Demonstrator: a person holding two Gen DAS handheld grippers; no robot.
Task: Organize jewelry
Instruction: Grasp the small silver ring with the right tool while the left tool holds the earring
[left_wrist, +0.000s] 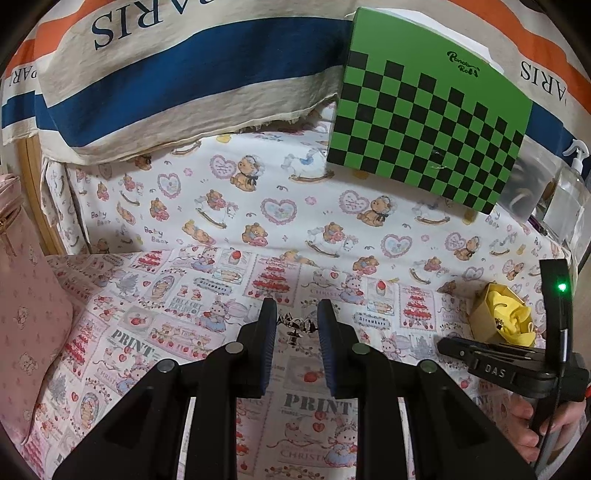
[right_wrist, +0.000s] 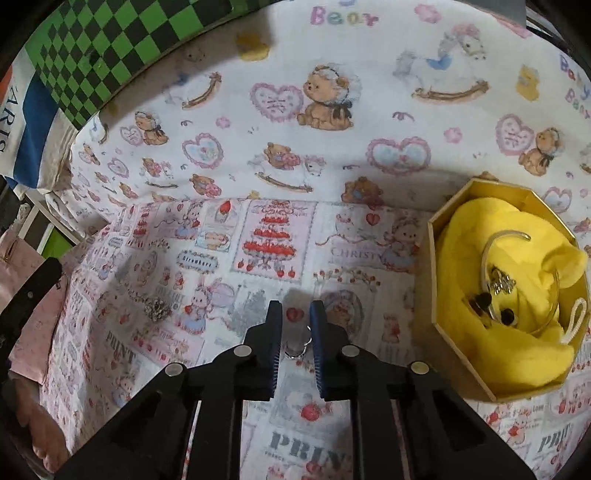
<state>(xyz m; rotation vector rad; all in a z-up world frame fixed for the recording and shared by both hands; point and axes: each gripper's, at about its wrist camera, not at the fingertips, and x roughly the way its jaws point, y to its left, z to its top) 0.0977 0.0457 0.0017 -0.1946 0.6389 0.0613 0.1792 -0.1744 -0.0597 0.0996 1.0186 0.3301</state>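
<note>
The left gripper (left_wrist: 297, 325) stands part open over a black-and-silver bow-shaped piece (left_wrist: 295, 326), probably a brooch, lying between its fingers on the cloth; the jaws straddle it, likely to pinch it up. The right gripper (right_wrist: 295, 321) is narrower, with a silver ring (right_wrist: 295, 350) between its pads; whether they grip it I cannot tell. Just right of it sits the yellow octagonal box (right_wrist: 443, 295), lined with yellow cloth and already holding jewelry (right_wrist: 496, 291), so it looks like the collecting place. A small sparkly piece (right_wrist: 158, 309) lies loose to the left. Everything rests on a strawberry-print cloth (left_wrist: 177, 317) over a teddy-bear sheet (left_wrist: 295, 206), with a green checkered box (left_wrist: 424, 122) leaning behind.
</note>
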